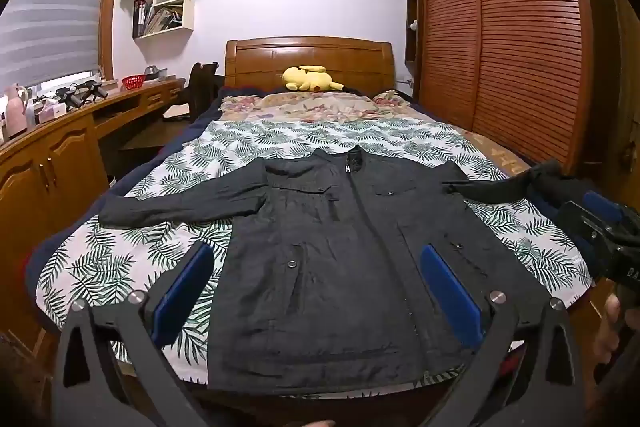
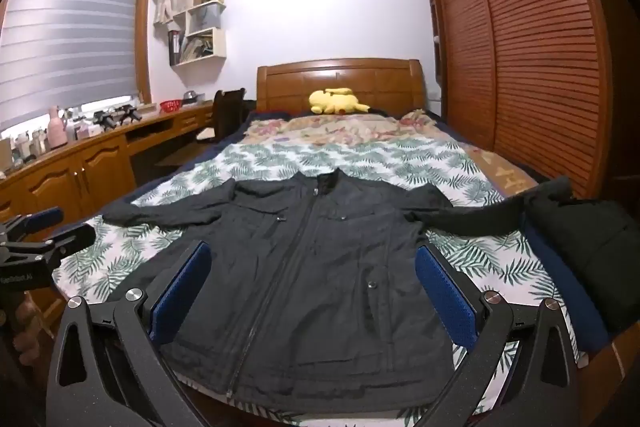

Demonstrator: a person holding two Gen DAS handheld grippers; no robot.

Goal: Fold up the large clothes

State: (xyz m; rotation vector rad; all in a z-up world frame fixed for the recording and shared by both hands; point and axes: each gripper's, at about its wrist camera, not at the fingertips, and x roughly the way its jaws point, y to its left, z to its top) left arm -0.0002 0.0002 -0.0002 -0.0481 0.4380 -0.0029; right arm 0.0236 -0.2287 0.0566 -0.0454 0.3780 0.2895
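A large dark grey zip jacket point(image 1: 340, 259) lies flat, front up, on the bed, collar toward the headboard and both sleeves spread out sideways; it also shows in the right wrist view point(image 2: 320, 267). My left gripper point(image 1: 316, 263) is open and empty, hovering above the jacket's hem near the foot of the bed. My right gripper point(image 2: 312, 263) is open and empty, also above the hem. The right gripper shows at the right edge of the left wrist view point(image 1: 600, 223); the left gripper shows at the left edge of the right wrist view point(image 2: 44, 231).
The bed has a leaf-print cover point(image 1: 120, 267) and a wooden headboard point(image 1: 308, 61) with a yellow plush toy point(image 1: 310, 78). Another dark garment point(image 2: 588, 243) lies at the bed's right edge. A wooden desk point(image 1: 60, 147) runs along the left, a slatted wardrobe point(image 1: 520, 27) along the right.
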